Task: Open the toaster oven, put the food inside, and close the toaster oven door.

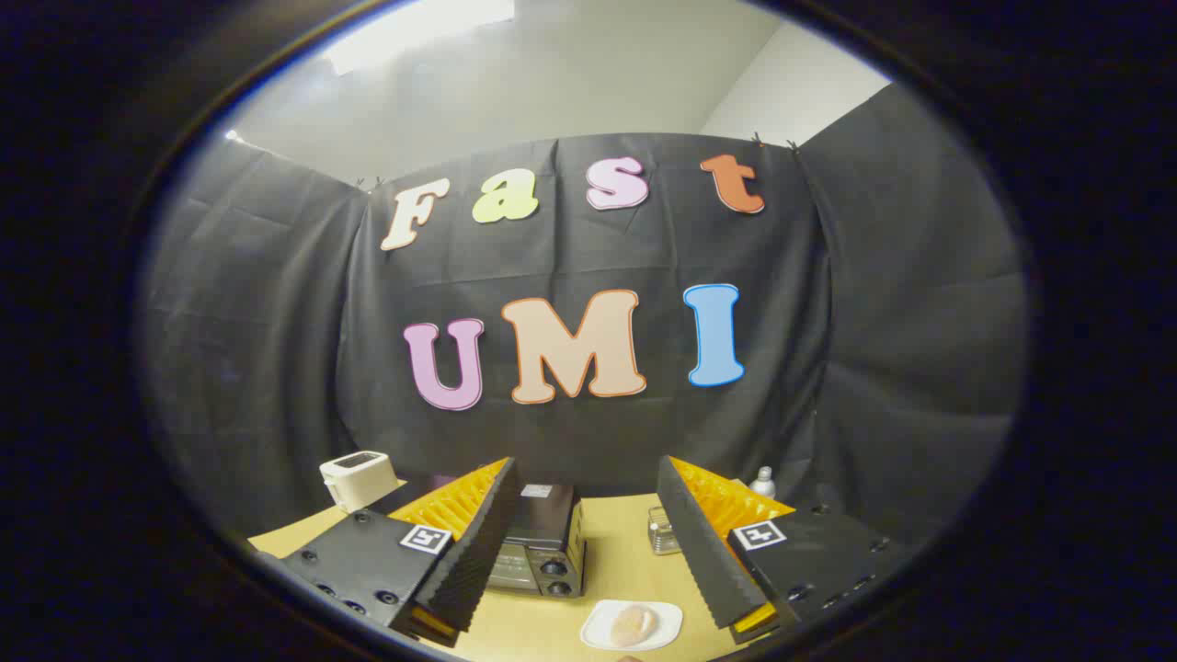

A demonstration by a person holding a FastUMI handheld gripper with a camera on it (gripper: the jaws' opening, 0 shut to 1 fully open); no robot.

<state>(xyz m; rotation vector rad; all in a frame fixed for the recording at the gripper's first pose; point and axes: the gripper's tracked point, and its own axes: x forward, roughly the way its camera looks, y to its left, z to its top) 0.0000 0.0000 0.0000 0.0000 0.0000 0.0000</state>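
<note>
Hand-held gripper (584, 552) spread, empty, above the bench (625, 542). Toaster oven (542, 542), lower centre, door shut; likely stiff, take its top edge. Food (634, 623) on plate (599, 634), bottom centre, looks soft: pinch lightly

The left finger (469, 552) hides the near side of the toaster oven (542, 542), so its door cannot be judged. The right finger (703, 552) partly covers a small metal container (660, 533); a bottle (762, 482) beyond shows only its top.
</note>
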